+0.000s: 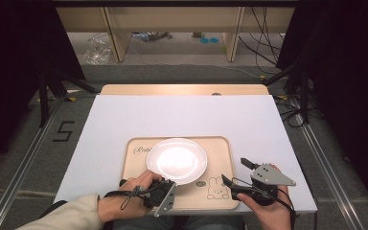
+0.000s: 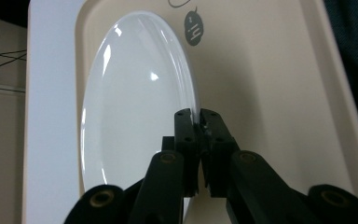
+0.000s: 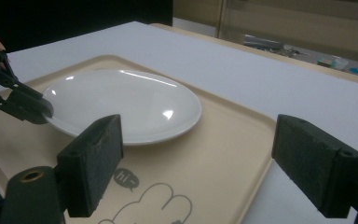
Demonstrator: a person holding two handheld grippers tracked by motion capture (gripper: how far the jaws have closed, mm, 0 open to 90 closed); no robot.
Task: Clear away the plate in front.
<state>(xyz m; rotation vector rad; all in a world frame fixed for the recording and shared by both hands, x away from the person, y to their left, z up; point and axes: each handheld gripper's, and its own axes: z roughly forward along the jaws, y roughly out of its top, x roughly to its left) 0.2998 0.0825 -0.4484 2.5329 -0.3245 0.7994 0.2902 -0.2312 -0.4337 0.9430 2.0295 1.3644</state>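
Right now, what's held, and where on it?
Left gripper pinches the plate by its near rim. Right gripper is open, holding nothing.

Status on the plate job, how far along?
Done: the left claw is shut on the near rim of the plate. In hand: the plate, which sits on the tray and looks not yet lifted. Left: moving the plate wherever it goes; the right claw is open beside the tray, holding nothing.

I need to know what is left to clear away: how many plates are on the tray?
1. The white plate lies on the beige tray, left of its middle, its near rim pinched by the left tongs. Nothing looks stacked under it.
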